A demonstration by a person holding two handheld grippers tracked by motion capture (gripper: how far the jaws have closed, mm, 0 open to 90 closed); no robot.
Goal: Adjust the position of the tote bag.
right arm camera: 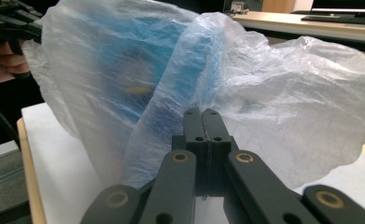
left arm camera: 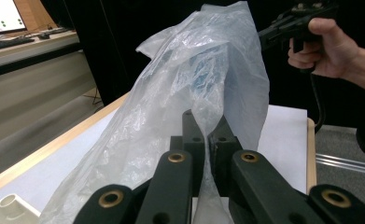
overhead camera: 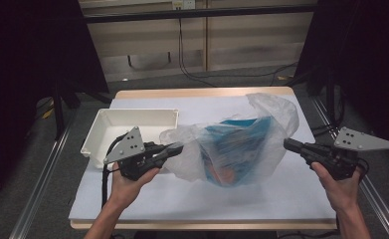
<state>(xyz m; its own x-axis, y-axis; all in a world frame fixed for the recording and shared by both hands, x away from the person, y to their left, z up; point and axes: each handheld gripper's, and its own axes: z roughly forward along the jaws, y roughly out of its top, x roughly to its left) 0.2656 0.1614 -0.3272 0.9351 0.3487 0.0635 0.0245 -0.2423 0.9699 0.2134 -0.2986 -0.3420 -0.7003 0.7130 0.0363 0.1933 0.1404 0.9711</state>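
From above, I see the plastic bag [overhead camera: 232,149] with a blue packet [overhead camera: 242,144] inside, held over the tabletop [overhead camera: 182,199] between my left gripper [overhead camera: 174,148] and right gripper [overhead camera: 287,144], beside a white tray [overhead camera: 132,122]. In the left gripper view, my jaws pinch a fold of bag. In the right gripper view, my jaws are pressed together on the bag's film.

My thin, crinkled, translucent plastic bag [overhead camera: 242,149] hangs stretched between both sides above the white-covered bench [overhead camera: 192,199], a blue packet [overhead camera: 242,142] showing blurred through its film.
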